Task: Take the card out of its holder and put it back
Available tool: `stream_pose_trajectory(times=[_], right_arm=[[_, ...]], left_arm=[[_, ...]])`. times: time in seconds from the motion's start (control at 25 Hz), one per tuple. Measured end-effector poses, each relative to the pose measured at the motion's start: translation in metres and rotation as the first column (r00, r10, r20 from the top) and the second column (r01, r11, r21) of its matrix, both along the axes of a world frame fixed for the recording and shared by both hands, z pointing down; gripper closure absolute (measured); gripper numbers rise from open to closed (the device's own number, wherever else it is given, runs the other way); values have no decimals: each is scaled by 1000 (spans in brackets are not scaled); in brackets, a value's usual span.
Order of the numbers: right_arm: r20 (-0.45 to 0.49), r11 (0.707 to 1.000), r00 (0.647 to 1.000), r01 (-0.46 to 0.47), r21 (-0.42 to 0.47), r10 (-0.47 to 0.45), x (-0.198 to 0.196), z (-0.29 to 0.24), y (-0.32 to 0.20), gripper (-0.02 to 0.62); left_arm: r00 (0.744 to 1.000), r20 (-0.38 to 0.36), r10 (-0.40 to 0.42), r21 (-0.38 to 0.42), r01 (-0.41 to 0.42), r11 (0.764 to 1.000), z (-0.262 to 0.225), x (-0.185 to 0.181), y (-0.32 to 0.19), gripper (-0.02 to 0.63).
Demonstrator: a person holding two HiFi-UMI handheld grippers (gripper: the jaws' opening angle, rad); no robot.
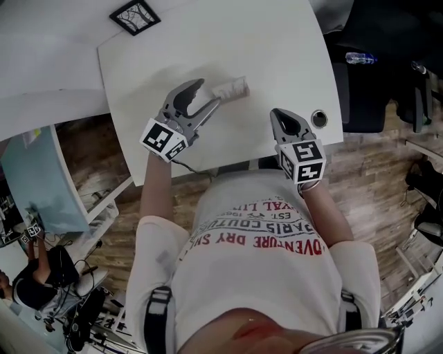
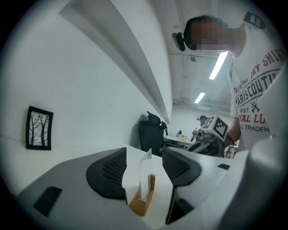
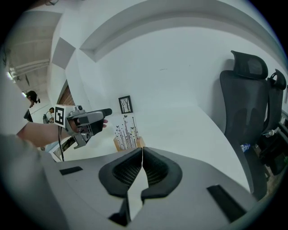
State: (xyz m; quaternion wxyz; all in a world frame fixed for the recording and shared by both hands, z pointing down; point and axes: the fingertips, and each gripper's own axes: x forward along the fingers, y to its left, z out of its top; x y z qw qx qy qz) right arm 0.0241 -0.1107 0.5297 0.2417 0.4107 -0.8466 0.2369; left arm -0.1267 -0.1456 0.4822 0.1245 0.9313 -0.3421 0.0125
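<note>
Left claw (image 1: 210,92): stands wide open. Has two black pads (image 2: 110,173), rubbery and full of tiny dots, set in smooth grey plastic. Has one pad on each side of the card (image 2: 146,173) and touches neither side of it. Pinches nothing. Carries a cube (image 1: 163,137) with black and white squares at its back end.

Card: stands up straight in its holder (image 2: 141,202). Looks thin, flat and see-through from the edge, like clear plastic. Shows thin black trees on white from the front.

Holder: is a small block of brown wood with a slot along the top. Sits on the table (image 1: 173,48), right at the tips of the left claw.

Right claw (image 1: 275,114): is shut tight, pad against pad, with nothing in between. Hangs over the near edge of the table, well apart from the card. Looks the same as the other one, grey and smooth with black dotted pads.

Table: is white, smooth and flat, with rounded corners. Has a small round hole (image 1: 319,118) with a shiny ring, just beside the right claw.

Picture (image 1: 135,15): is small and square, with a black frame and black trees inside. Sits at the far side, well apart from the card.

Chair (image 3: 245,103): is black, tall and curved, beside the table.
</note>
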Motion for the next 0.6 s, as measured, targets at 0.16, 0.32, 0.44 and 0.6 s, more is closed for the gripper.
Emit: stream_pose_trajectory(times=[0.16,0.32,0.44,0.6], right_arm=[[24,999,999,26,31,-27,2,-11,-6,569],[51,995,996,65,69,-69,-7,-25,-13,569],[81,992,993,81,99,-89,-12,-36,-16,569],[126,983,983,112,143,-131,-21,-50,-19,569]], left_arm=[[979,-12,-205,22,205,979,-12,-8,9,482],[938,-26,-347,51,347,936,-27,-16,28,565],[888,-21,-460,51,460,886,-36,-27,40,572],[776,75,-627,44,625,779,-43,-47,54,578]])
